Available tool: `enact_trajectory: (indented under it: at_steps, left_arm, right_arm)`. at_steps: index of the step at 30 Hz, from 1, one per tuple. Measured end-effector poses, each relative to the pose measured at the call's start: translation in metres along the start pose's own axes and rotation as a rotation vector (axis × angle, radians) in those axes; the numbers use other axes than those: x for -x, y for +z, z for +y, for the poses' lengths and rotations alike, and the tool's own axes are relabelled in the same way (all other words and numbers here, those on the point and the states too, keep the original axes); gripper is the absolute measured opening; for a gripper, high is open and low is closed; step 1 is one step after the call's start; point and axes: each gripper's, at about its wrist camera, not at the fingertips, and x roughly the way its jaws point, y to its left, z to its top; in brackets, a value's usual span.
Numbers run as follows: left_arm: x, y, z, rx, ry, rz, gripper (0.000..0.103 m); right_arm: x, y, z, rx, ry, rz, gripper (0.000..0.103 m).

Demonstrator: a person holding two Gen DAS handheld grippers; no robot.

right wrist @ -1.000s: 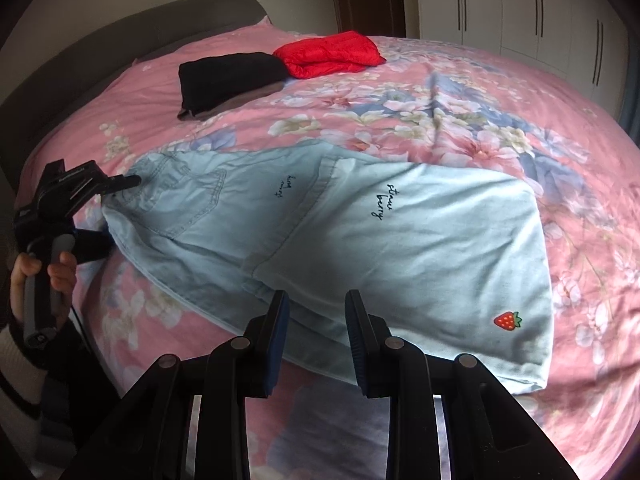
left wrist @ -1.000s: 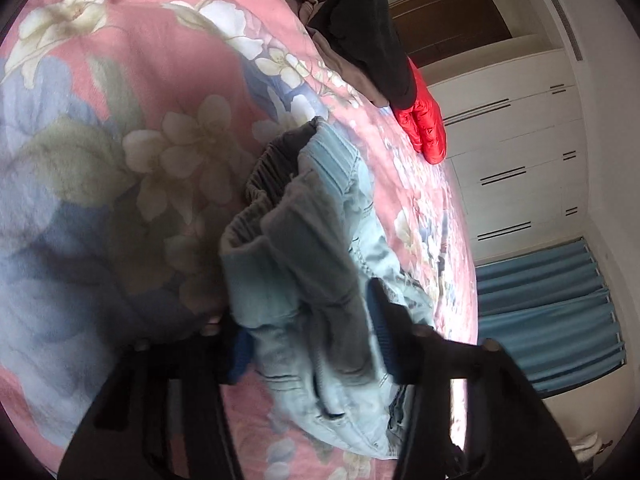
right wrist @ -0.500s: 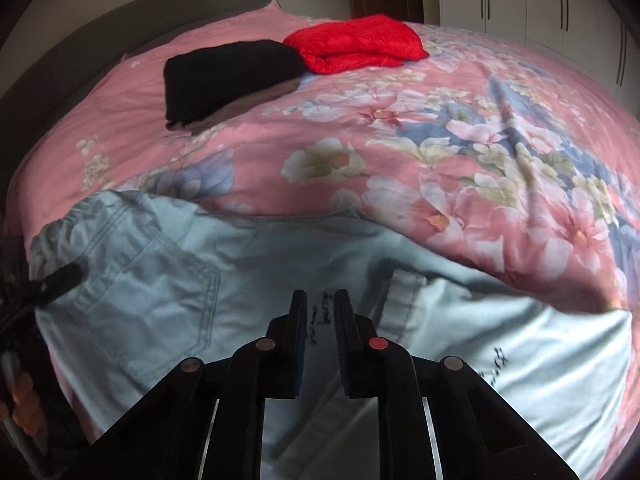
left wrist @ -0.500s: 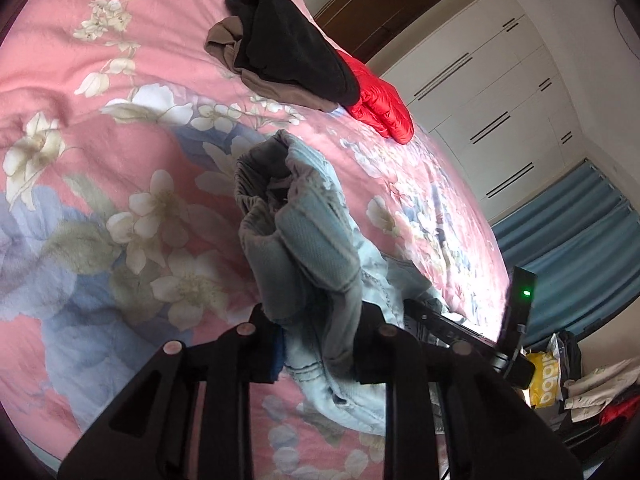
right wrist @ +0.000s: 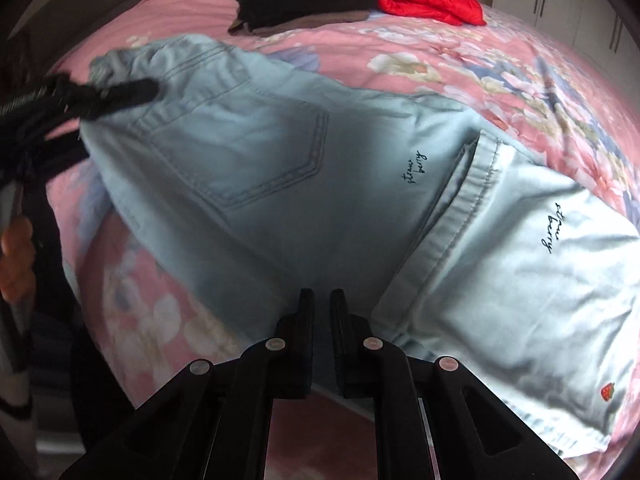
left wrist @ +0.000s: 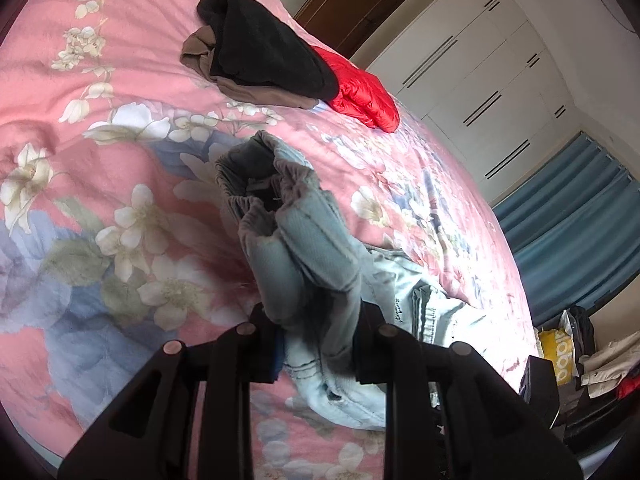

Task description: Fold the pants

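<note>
Partly hidden behind the left gripper [left wrist: 316, 344], the bunched waistband of the pants [right wrist: 248, 184] sits clamped between its fingers, lifted off the pink floral bedspread [left wrist: 120, 80]. "Straw berry" script shows twice. Tilted down, the right gripper [right wrist: 320, 300] has just been closing, fabric edge between.

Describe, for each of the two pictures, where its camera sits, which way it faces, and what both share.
Left wrist: behind the left hand-held gripper, facing along the bed toward the wardrobe; it clamps the pants waistband.
Right wrist: behind the right hand-held gripper, facing down across the bed at the pants; the person's hand shows at left.
Shared: pants, black garment, red jacket.
</note>
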Motion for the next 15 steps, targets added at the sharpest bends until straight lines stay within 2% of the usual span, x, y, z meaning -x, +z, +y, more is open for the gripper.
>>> enact_trajectory:
  at_steps: [2,4,7,13,14,15]
  left_arm:
    - [0.007,0.002,-0.013,-0.028,-0.019,-0.016,0.024]
    - [0.014,0.005,-0.030,-0.066,-0.039,-0.024,0.024]
    - [0.018,0.006,-0.059,-0.127,-0.073,-0.033,0.024]
    - [0.005,-0.002,-0.122,-0.240,-0.173,0.003,0.024]
    - [0.000,-0.005,-0.131,-0.260,-0.184,0.018,0.024]
    - [-0.006,-0.009,-0.143,-0.286,-0.187,0.032,0.024]
  right_arm:
    - [0.010,-0.004,-0.005,-0.043,0.053,-0.015,0.012]
    - [0.030,-0.008,-0.012,-0.081,0.123,-0.086,0.012]
    - [0.057,-0.019,-0.035,-0.174,0.127,-0.191,0.012]
    - [0.069,-0.048,-0.112,-0.476,0.176,-0.238,0.013]
    - [0.073,-0.055,-0.122,-0.517,0.192,-0.256,0.016]
    - [0.077,-0.060,-0.132,-0.558,0.214,-0.276,0.024]
